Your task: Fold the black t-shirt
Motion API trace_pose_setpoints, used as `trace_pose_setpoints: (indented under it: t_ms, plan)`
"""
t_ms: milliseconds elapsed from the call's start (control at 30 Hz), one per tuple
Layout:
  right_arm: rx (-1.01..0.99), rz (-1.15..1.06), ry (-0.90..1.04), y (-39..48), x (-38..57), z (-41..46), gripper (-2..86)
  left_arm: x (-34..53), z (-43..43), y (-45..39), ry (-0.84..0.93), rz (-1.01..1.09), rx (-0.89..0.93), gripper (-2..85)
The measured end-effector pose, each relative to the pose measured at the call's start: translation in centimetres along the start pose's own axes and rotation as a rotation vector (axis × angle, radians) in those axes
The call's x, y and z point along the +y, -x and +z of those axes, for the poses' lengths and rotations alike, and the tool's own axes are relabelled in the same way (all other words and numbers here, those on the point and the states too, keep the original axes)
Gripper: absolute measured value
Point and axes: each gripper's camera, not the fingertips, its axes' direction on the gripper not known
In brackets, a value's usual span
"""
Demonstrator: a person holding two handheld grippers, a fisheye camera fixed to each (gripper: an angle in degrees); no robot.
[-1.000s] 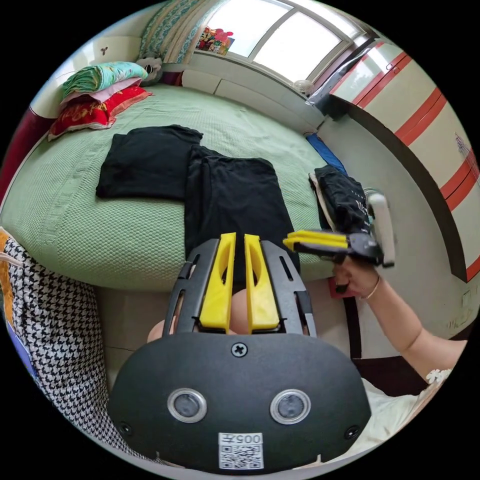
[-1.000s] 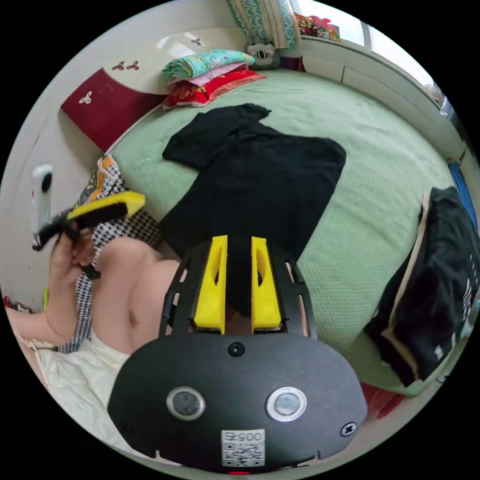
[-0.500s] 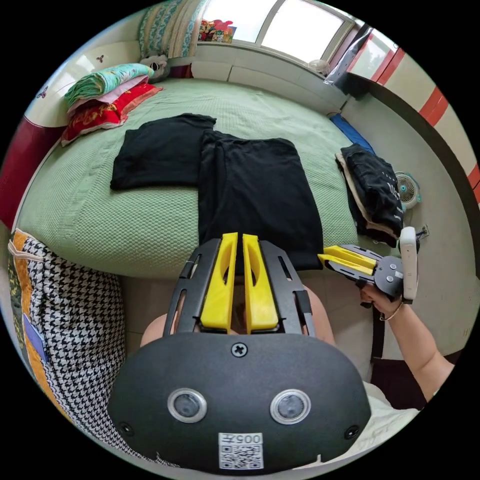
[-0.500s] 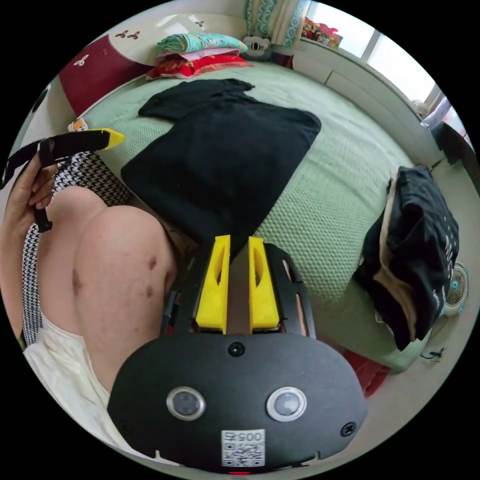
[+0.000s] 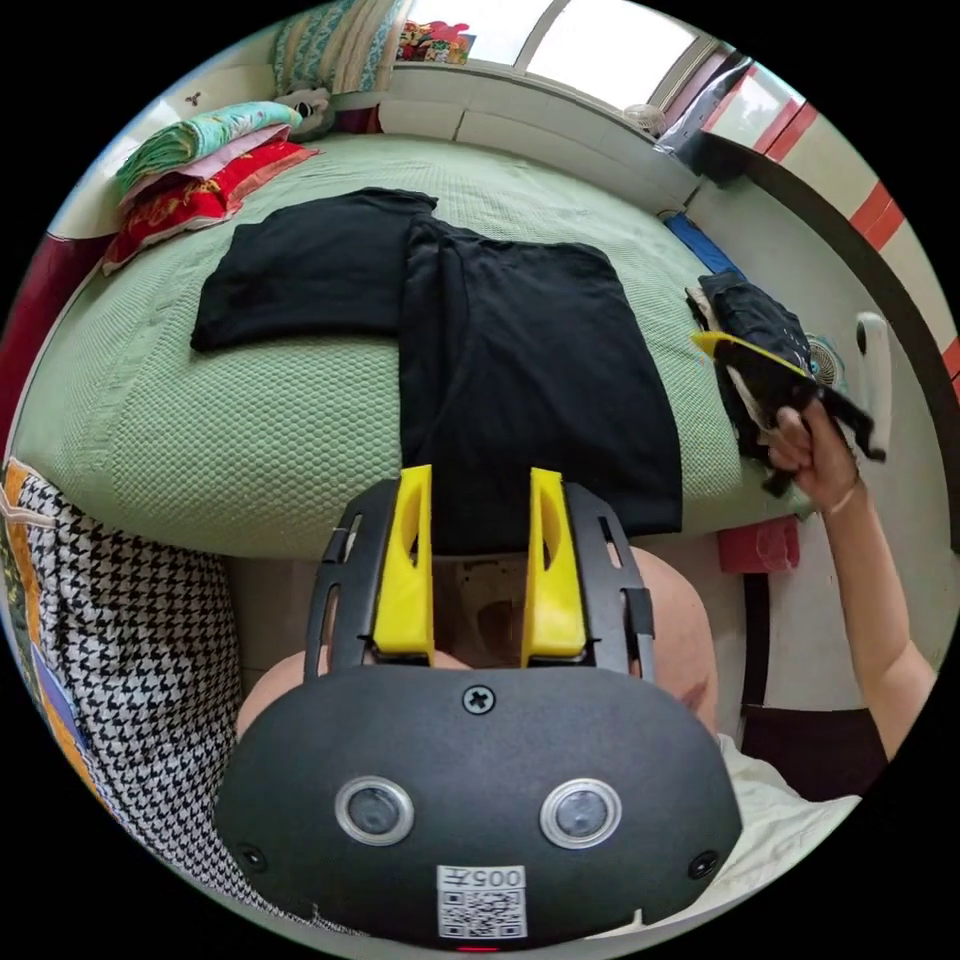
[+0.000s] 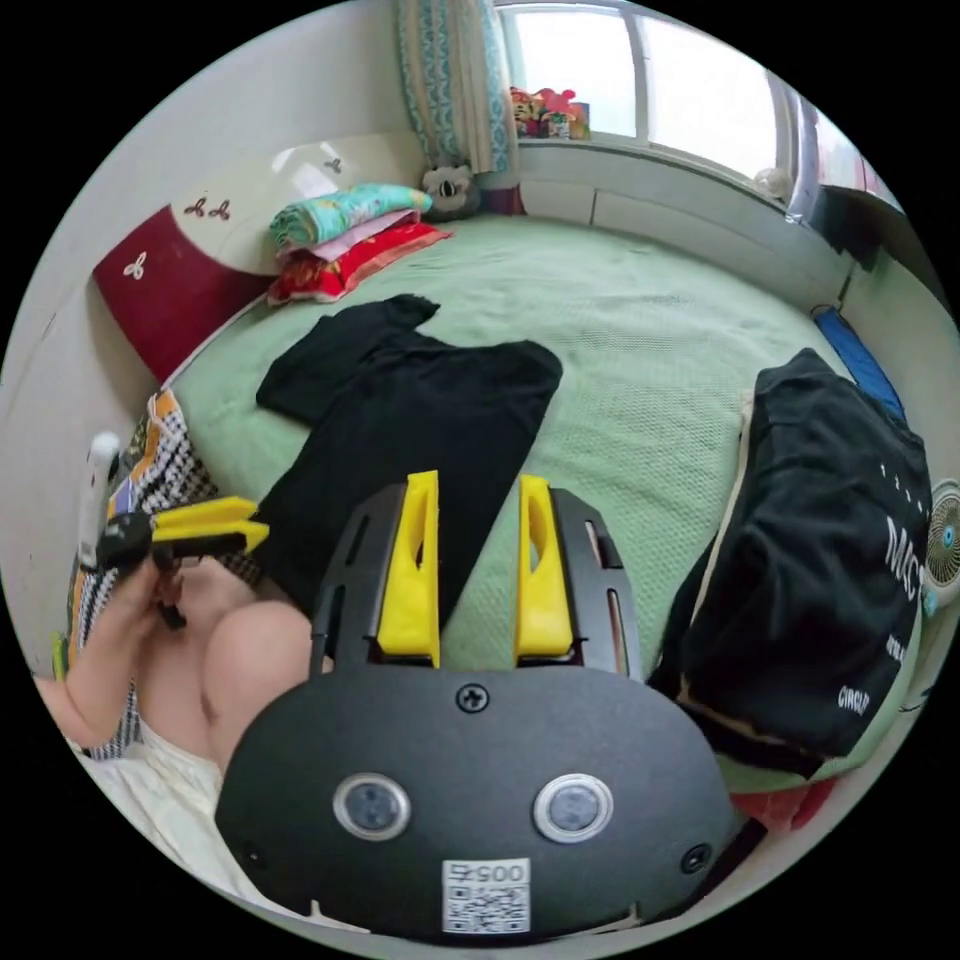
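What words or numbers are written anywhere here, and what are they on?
White letters on the folded dark clothes pile: warped and partly hidden, too blurred to read.
Sticker on the right gripper: a code square with tiny digits, too small to read.
Sticker on the left gripper: the same, too small to read.
Black t-shirt: no writing visible.

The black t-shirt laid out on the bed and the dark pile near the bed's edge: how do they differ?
The black t-shirt lies flat in a thin layer, one sleeve out to the side; the dark pile is stacked thick, in several layers. The t-shirt looks plain black; the pile's top garment bears pale print, with a cream layer underneath. The t-shirt lies mid-bed, the pile at its corner. Both rest on the green bedspread, untouched by either tool.
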Motion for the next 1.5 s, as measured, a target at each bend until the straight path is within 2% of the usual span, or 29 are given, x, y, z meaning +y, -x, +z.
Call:
trace_pose_setpoints:
  t_ms: [133, 267, 367, 533, 667, 800, 1033, 1367, 1500]
  plan:
    - [-0.041, 0.067, -0.004, -3.1, -2.8, 2.8, 12.9, -0.3, 1.8, -0.6, 0.032, 0.020, 0.048, 18.3]
    - [-0.068, 0.138, 0.068, -5.0, -4.0, 5.9, 14.0, -0.6, 3.3, -2.5, 0.044, 0.059, -0.049, 18.1]
    - [-0.027, 0.140, 0.147, -5.5, -3.8, 8.0, 14.3, -0.9, 3.8, -3.1, 0.047, 0.029, -0.048, 17.8]
    - [0.018, 0.080, 0.082, -3.6, -2.1, 7.2, 9.8, -2.2, 4.1, -4.5, 0.099, 0.019, -0.080, 15.1]
    - [-0.008, 0.082, 0.101, -3.5, -1.8, 6.2, 4.7, -2.9, 4.0, -6.2, 0.109, 0.052, -0.029, 8.6]
    - [-0.056, 0.082, 0.070, -3.4, -1.6, 3.0, 0.3, -3.3, 3.4, -7.1, 0.115, 0.032, 0.021, 6.5]
    - [0.059, -0.055, -0.036, 1.0, -1.5, -5.5, -0.4, -3.6, 0.0, -10.6, 0.036, 0.050, 0.047, 6.1]
    - [0.139, -0.074, -0.172, 1.2, -0.3, -17.7, -0.5, -3.6, -8.2, -19.5, -0.119, 0.176, 0.044, 6.1]
    - [0.208, -0.078, -0.233, -0.6, 0.4, -24.7, -0.5, -4.0, -11.5, -25.4, -0.200, 0.269, 0.105, 6.2]
